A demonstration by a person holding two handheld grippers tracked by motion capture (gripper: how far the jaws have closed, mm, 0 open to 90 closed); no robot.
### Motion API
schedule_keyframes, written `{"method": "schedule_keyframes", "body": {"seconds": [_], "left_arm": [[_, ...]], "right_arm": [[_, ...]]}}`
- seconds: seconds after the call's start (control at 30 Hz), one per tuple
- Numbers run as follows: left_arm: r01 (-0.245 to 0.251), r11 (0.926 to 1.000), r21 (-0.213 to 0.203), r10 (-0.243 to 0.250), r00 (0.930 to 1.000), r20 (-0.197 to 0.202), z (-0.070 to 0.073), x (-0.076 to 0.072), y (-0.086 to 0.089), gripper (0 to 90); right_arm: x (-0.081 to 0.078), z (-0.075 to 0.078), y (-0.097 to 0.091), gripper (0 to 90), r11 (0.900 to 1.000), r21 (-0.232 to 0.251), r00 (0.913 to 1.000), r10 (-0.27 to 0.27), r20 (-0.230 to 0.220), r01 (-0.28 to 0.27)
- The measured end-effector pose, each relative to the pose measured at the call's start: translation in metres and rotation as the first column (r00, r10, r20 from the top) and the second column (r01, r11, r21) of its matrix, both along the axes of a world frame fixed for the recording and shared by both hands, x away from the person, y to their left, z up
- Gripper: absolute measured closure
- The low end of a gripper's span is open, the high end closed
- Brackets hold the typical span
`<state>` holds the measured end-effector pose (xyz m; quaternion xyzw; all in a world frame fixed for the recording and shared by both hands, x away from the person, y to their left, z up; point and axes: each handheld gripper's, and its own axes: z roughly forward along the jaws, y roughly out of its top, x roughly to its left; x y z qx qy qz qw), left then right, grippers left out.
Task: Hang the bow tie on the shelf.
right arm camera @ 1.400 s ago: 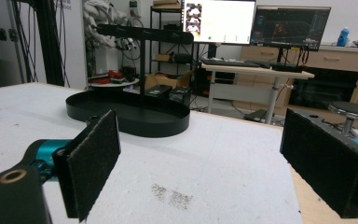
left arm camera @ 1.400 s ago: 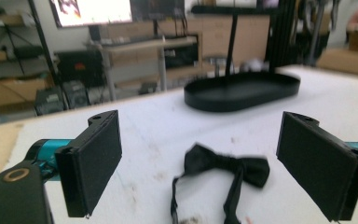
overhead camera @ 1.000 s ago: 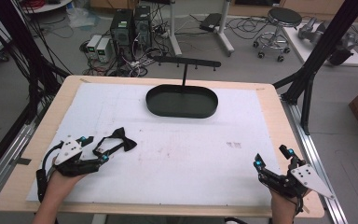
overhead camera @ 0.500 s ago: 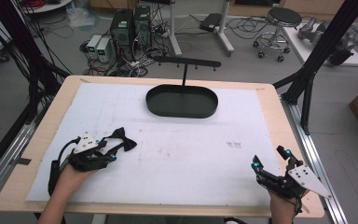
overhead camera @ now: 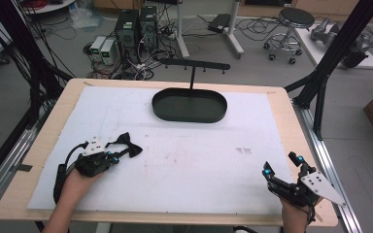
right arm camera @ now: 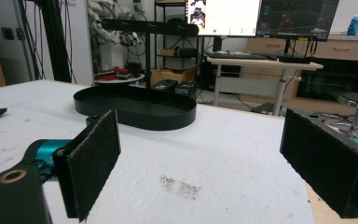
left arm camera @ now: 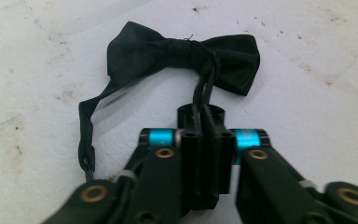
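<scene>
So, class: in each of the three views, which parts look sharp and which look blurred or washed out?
High view: evenly lit, soft overall, oval tray clear. Left gripper view: bow tie sharp, nearest tongs parts at the bottom edge blurred. Right gripper view: pads crisp, monitor blown out white.

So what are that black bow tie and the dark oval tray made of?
The black bow tie looks like soft woven fabric with a slight sheen: it folds and creases. The dark oval tray seems matte-painted metal, going by its thin rigid rim, though plastic is possible.
</scene>
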<state>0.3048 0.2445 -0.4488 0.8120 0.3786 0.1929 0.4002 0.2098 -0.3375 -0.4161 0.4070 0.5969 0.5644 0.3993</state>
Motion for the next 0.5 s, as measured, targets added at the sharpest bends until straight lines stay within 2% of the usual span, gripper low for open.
{"method": "schedule_keyframes", "body": {"seconds": [0.17, 0.23, 0.3, 0.4, 0.5], "left_arm": [[0.015, 0.9997, 0.017, -0.016, 0.9996, 0.023, 0.0, -0.002, -0.002, 88.3], [0.021, 0.9995, 0.022, -0.022, 0.9988, 0.044, 0.001, -0.003, -0.003, 88.3], [0.018, 0.9998, 0.009, -0.018, 0.9969, 0.076, 0.003, -0.005, -0.004, 88.3], [0.014, 0.9999, -0.009, -0.013, 0.9912, 0.132, 0.008, -0.008, -0.005, 88.4], [0.004, 0.9993, -0.038, 0.004, 0.9816, 0.191, 0.015, -0.01, -0.004, 88.5]], "right_arm": [[0.0, 0.0, 0.001, 11.2, 1.0, -0.003, 1.0, 0.003, -0.003, -0.003], [0.0, 0.0, 0.001, 11.2, 1.0, -0.003, 1.0, 0.003, -0.003, -0.003], [0.0, 0.0, 0.001, 11.2, 1.0, -0.004, 1.0, 0.003, -0.004, -0.003], [0.0, 0.0, 0.001, 11.2, 1.0, -0.002, 1.0, 0.003, -0.007, -0.003], [0.0, -0.001, 0.002, 11.1, 1.0, -0.001, 0.9999, 0.005, -0.01, -0.005]]}}
